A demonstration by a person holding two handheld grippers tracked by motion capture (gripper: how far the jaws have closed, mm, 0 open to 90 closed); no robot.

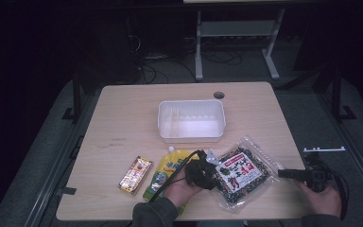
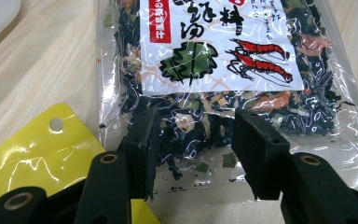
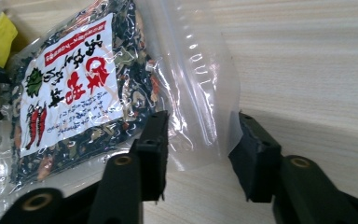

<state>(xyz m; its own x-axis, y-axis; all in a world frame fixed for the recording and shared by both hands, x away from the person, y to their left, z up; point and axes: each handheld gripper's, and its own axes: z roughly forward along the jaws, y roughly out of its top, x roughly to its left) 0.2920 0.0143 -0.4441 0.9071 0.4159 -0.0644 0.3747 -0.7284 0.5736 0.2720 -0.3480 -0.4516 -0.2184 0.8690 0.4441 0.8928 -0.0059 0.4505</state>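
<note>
High view: clear plastic bag of dark dried seaweed with white printed label [image 1: 239,176] lies flat on pale wooden surface [image 1: 123,123], near edge, between left gripper [image 1: 211,171] and right gripper [image 1: 283,173].
Left gripper view: jaws parted astride bag end, pads not pressing.
Right gripper view: jaws parted around bag's clear edge, unclenched.

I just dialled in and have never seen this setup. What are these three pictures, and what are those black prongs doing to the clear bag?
A person at a table holds a two-jaw tool in each hand. The high view looks down from above; the other two ride on the tools. On the table lie a white tub, a small snack bar, a yellow pouch and a clear bag of dried greens. The left gripper straddles the bag's filled end; the right gripper straddles its empty clear end. Neither visibly pinches it yet.
</note>
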